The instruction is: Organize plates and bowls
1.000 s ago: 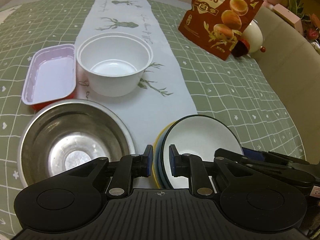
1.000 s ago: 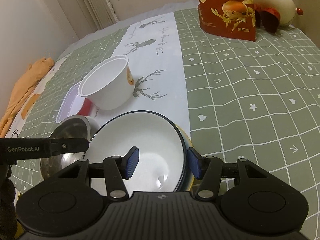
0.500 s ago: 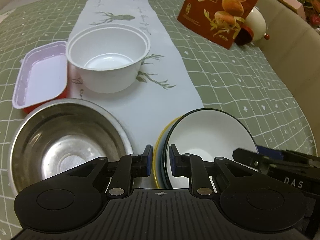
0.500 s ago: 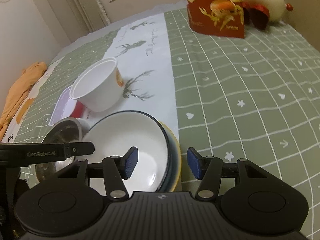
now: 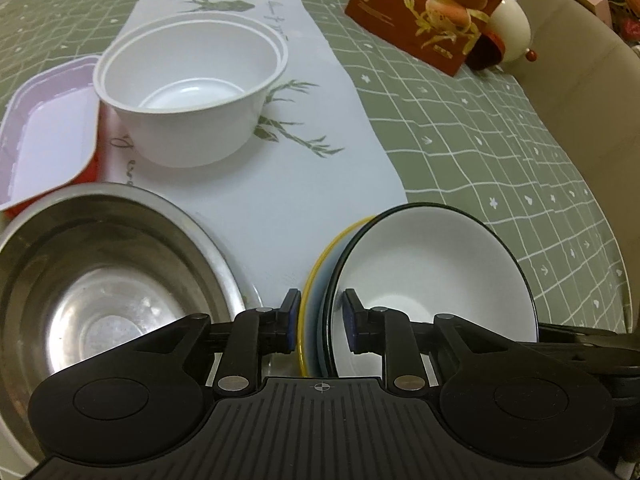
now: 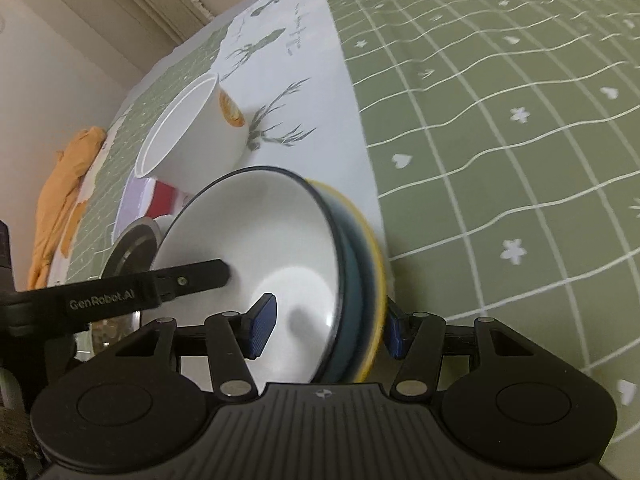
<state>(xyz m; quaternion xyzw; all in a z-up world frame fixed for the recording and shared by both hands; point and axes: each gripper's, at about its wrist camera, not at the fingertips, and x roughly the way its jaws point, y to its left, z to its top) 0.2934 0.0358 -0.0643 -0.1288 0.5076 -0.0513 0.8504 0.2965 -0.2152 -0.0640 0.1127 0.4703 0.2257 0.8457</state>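
A stack of nested bowls (image 5: 432, 280), white inside with dark, blue and yellow rims, is held tilted above the table. My left gripper (image 5: 320, 322) is shut on the stack's left rim. My right gripper (image 6: 326, 330) is open, its jaws astride the stack's (image 6: 256, 240) right rim, one pad inside the top bowl, one outside the yellow rim. A steel bowl (image 5: 100, 280) sits at the left, a white plastic bowl (image 5: 192, 88) behind it.
A pink-lined red tray (image 5: 44, 136) lies left of the white bowl. A red snack bag (image 5: 436, 12) and a white egg-shaped pot (image 5: 510, 30) stand at the far right. An orange cloth (image 6: 60, 196) lies at the table's left edge. The table has a green checked cloth (image 5: 480, 128).
The stack has tilted up onto its rim. My right gripper has moved in from beside the stack so its jaws straddle the right rim. The left gripper stays shut on the left rim.
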